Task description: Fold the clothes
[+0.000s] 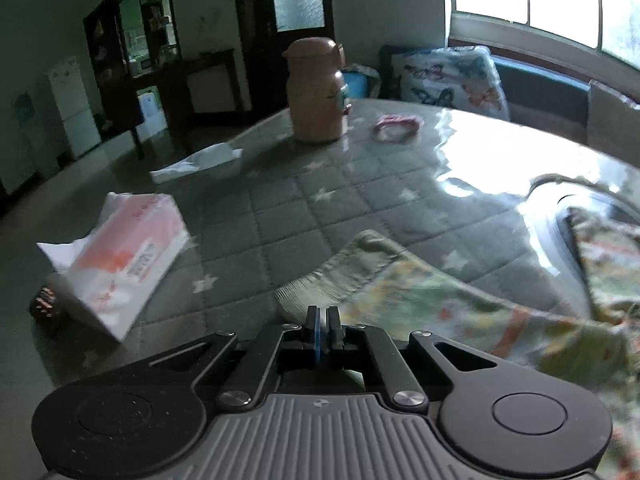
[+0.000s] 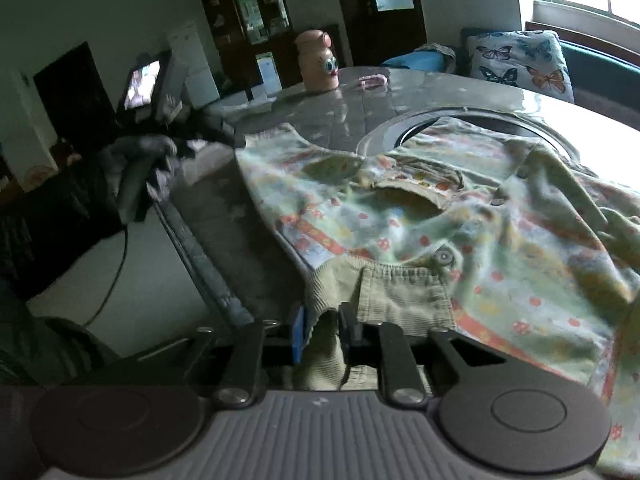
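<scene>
A pink-and-white tissue pack (image 1: 128, 256) sits tilted at the left of the bench (image 1: 304, 208) in the left wrist view, partly hiding a small dark object (image 1: 46, 308) too blurred to identify. Farther back, a white sheet or cloth (image 1: 200, 162) lies flat, and a tan jar-like container (image 1: 316, 92) stands near a pink band (image 1: 398, 125). The left claw (image 1: 322, 322) is clenched, its jaws pressed together with a blue pad edge showing between them; it sits just behind the ribbed cuff of the printed garment (image 1: 420, 292), and whether any cloth is caught cannot be told. The garment runs off the right edge of that view, smeared by blur.

In the right wrist view, a dim heap of grey cloth (image 2: 144, 168) lies beyond the bench's left edge, beside a lit screen (image 2: 142, 84). The garment, pale green with orange and red prints and several buttons (image 2: 443, 257), is spread over the bench's quilted, plastic-covered top and over a round inset ring (image 2: 472, 114), hiding most of it. The right claw (image 2: 322, 326) grasps the garment's ribbed hem, a fold of cloth bunched between its narrowly parted jaws. The garment's right side is cut off by the frame. A butterfly cushion (image 2: 520, 62) sits behind the bench under the window.
</scene>
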The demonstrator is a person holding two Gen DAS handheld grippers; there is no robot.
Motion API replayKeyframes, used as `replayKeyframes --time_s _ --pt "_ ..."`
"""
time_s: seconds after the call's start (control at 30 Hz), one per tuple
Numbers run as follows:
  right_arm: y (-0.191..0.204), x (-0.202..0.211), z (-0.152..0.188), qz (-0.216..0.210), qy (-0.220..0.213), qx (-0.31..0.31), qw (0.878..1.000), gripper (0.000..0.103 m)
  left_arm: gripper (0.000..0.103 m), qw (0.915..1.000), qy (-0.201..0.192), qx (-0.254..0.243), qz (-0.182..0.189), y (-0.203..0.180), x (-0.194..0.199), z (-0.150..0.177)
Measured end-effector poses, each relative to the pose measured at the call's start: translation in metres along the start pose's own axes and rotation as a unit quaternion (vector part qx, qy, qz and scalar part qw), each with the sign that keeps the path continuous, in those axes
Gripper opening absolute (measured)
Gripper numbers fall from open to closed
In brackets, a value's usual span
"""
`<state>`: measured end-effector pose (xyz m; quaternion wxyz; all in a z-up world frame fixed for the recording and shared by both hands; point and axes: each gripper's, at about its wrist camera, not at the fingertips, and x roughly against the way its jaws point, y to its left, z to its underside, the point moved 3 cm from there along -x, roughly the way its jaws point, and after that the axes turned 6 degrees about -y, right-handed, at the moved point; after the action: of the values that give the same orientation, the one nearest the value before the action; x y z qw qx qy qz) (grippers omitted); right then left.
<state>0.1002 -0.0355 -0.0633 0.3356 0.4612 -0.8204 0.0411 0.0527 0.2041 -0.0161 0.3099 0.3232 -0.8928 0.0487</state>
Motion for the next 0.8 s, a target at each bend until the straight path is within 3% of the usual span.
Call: replayKeyframes --time_s 0.13,0.27,0.43,0.5,0.8 --pt "-0.025 0.020 -0.019 0.027 -0.029 -0.022 0.999 0.030 0.005 1.0000 0.004 0.005 -0.006 0.009 -0.002 -0.002" --pt "-0.065 0.031 -0.034 0.100 -0.050 -0.043 0.993 0.030 0.005 1.0000 -0.003 0.001 0.002 0.005 0.001 -0.008" --pt "-0.130 0.036 -0.049 0.192 -0.068 -0.085 0.975 0.030 0.030 0.9991 -0.008 -0.017 0.038 -0.021 0.003 -0.015" --pt "-0.153 0.033 -0.054 0.220 -0.072 -0.099 0.968 0.030 0.031 0.9982 -0.011 -0.026 0.054 -0.035 0.004 -0.018" --pt "-0.229 0.001 -0.062 0.265 -0.052 -0.153 0.951 0.030 0.052 0.9903 -0.018 -0.072 0.118 -0.104 0.002 -0.029"
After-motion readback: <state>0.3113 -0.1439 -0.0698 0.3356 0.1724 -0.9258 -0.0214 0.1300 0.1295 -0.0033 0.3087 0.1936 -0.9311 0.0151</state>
